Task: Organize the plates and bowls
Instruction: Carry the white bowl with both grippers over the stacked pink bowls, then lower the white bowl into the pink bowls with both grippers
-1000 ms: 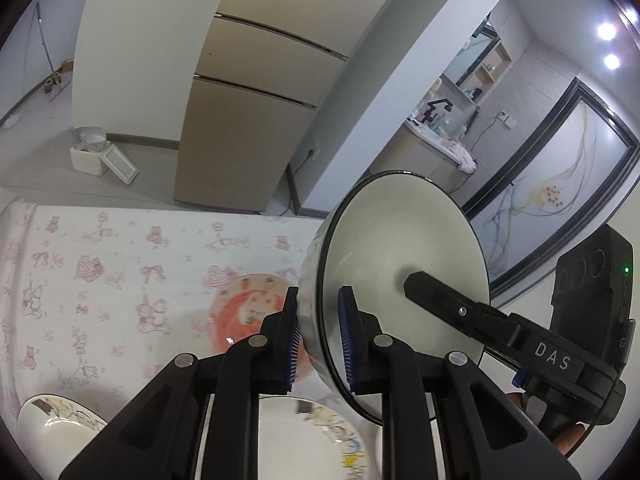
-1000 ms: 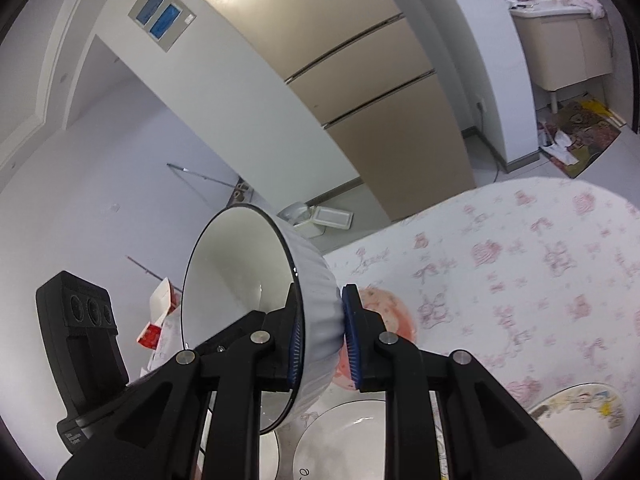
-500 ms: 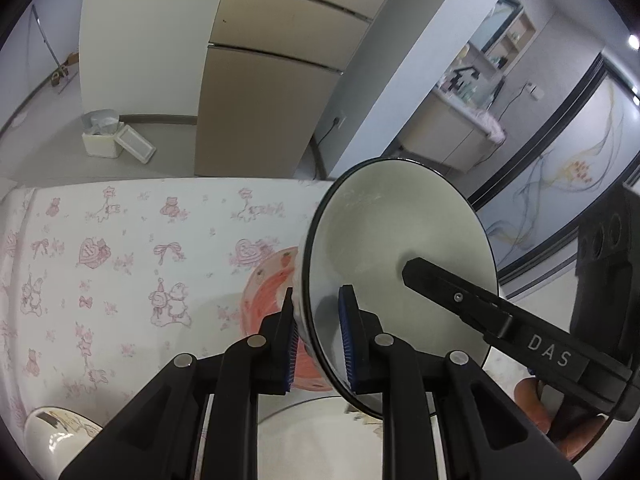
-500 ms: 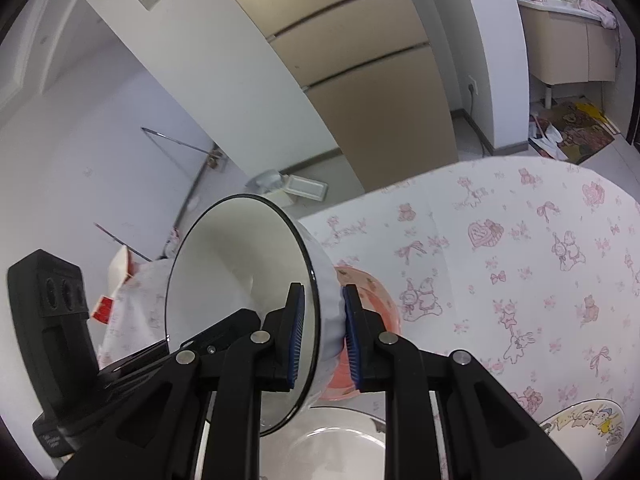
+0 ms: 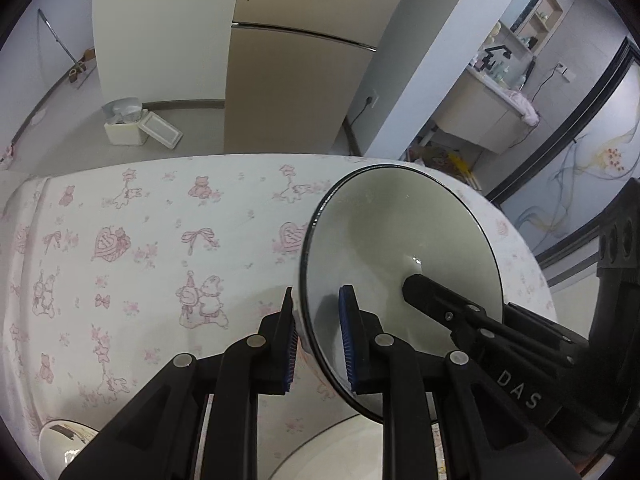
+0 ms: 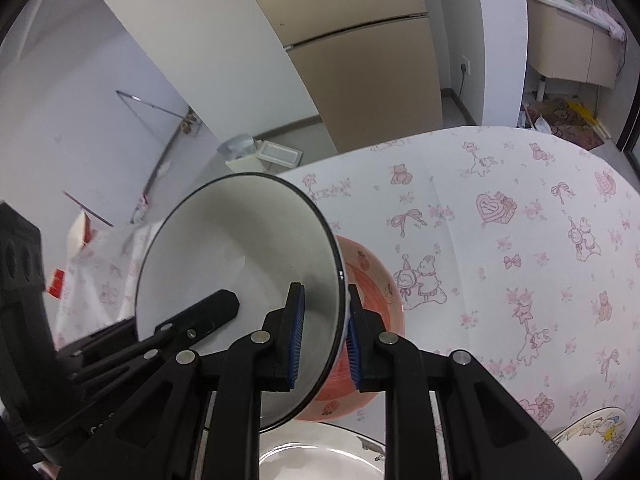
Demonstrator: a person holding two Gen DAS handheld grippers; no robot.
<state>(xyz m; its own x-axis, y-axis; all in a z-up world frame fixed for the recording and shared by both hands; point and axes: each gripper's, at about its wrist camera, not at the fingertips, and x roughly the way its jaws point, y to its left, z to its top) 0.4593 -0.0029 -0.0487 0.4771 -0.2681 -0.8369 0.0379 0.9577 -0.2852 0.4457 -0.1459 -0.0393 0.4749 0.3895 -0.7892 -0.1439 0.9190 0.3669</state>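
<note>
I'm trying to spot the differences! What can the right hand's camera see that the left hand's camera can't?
Only the right wrist view shows the pink strawberry bowl, sitting just behind the held bowl, and a cartoon plate at the bottom right.

Only the left wrist view shows the glass door with painted flowers.

Both show the white bowl with a dark rim, pinched on opposite sides by the left gripper and the right gripper, above the pink-printed tablecloth.

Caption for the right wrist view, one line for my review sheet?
Both grippers clamp one black-rimmed white bowl by opposite rims, tilted above a strawberry-patterned bowl on the pink-printed tablecloth.
</note>
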